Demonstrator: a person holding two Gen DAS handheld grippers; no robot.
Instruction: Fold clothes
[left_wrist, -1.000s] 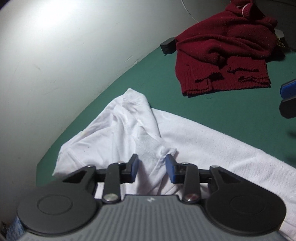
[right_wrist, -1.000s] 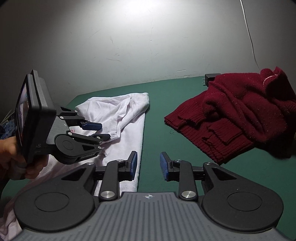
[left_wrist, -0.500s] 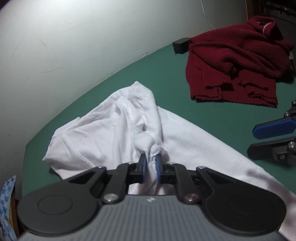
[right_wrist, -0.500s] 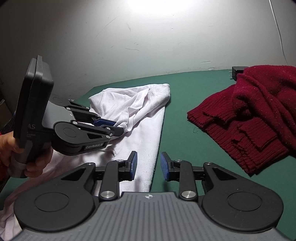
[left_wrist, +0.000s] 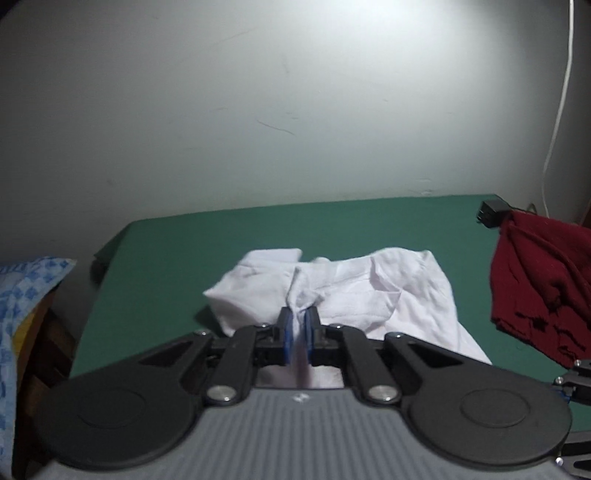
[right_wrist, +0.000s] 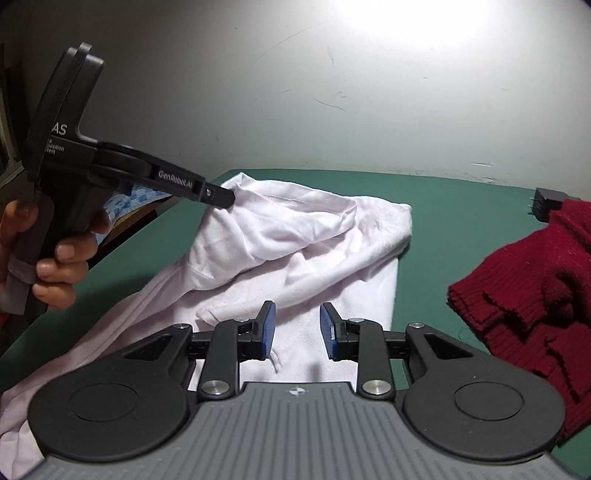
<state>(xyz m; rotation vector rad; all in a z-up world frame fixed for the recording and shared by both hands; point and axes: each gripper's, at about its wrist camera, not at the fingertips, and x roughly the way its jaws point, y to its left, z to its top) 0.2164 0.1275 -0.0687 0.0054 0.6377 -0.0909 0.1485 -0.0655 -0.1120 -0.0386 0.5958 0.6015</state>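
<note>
A crumpled white shirt (left_wrist: 369, 291) lies on the green table (left_wrist: 207, 251). My left gripper (left_wrist: 298, 332) is shut on a fold of it and holds that fold lifted. In the right wrist view the white shirt (right_wrist: 288, 236) hangs from the left gripper (right_wrist: 225, 195), which a hand (right_wrist: 59, 258) holds at the left. My right gripper (right_wrist: 297, 328) stands open just above the shirt's lower part, with nothing between its blue pads.
A dark red knitted sweater (right_wrist: 535, 288) lies bunched at the right, also the red sweater (left_wrist: 543, 280) in the left wrist view. A small black adapter (left_wrist: 491, 214) sits by the back wall. Blue-patterned cloth (left_wrist: 26, 291) lies off the table's left edge.
My left gripper closed on a fold of the white shirt and has raised it, swinging to face the wall. The right gripper moved left over the shirt, still open.
</note>
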